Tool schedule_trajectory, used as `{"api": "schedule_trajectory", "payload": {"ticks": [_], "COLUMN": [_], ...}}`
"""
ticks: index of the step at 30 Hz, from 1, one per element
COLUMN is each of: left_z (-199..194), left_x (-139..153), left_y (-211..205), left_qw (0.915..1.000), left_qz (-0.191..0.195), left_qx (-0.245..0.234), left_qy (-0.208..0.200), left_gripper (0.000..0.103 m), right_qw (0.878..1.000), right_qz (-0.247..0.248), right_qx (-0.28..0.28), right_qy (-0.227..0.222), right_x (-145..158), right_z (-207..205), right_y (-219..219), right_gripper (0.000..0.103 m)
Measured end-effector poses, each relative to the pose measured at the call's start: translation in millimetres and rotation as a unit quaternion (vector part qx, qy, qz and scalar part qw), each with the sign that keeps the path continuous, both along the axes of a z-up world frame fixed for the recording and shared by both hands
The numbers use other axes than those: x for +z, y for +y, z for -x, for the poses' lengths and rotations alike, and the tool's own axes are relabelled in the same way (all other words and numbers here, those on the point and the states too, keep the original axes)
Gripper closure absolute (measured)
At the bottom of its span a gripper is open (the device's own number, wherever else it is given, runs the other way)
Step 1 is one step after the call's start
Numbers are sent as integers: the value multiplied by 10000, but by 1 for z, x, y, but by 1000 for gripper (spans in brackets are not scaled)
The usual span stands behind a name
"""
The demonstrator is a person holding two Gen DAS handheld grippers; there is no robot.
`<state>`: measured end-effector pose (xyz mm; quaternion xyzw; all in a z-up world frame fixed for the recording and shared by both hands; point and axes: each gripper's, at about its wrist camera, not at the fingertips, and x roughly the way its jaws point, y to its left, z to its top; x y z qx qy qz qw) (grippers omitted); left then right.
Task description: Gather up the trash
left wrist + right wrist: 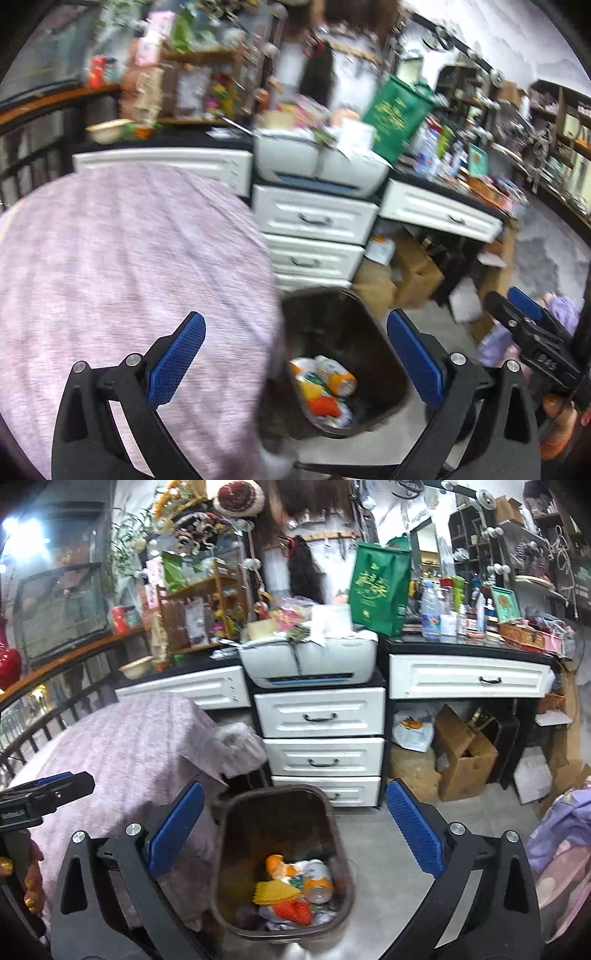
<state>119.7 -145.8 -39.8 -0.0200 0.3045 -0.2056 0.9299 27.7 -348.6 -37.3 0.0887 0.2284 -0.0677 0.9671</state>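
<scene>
A dark brown trash bin [236, 834] stands on the grey floor beside a table draped in a lilac cloth [140, 746]. Inside lie several bits of trash [295, 890]: a drink can, orange and yellow wrappers, crumpled plastic. In the left wrist view the same bin [369, 332] and its trash [325, 384] sit between the fingers. My left gripper [295, 354] is open and holds nothing, above the table's edge and the bin. My right gripper [295, 827] is open and holds nothing, above the bin. Each gripper shows at the edge of the other's view, held by a hand.
White drawers [321, 738] and a black-topped counter stand behind the bin, with a printer [306, 661] and a green bag [380, 587] on top. Cardboard boxes [461, 753] fill the gap under the desk. Lilac bedding [561, 834] lies at the right.
</scene>
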Motion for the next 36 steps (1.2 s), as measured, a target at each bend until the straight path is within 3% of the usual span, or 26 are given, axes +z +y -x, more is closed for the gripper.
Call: {"api": "schedule_trajectory", "payload": {"ticks": [11, 16, 21, 26, 36], "left_z": [33, 54, 83, 111, 135], "left_x": [24, 35, 45, 50, 56], "left_y": [76, 95, 112, 122, 122], "left_qw": [9917, 9876, 9803, 9711, 9618], "left_qz": [-116, -325, -327, -320, -265], "left_qx": [1143, 1350, 1594, 1765, 1758], "left_qy": [-572, -737, -1122, -1576, -2082], "left_gripper": [6, 5, 5, 5, 5], "right_qw": [9980, 9973, 9973, 9953, 9914], "right_qz": [143, 161, 28, 257, 364], "right_qx": [438, 454, 315, 144, 1], "right_qy": [-430, -561, -664, -927, -1256], "right_x": [22, 29, 31, 34, 33], "right_z": [15, 26, 43, 63, 88], "right_y": [73, 94, 107, 119, 122], "right_gripper": [6, 6, 6, 6, 6]}}
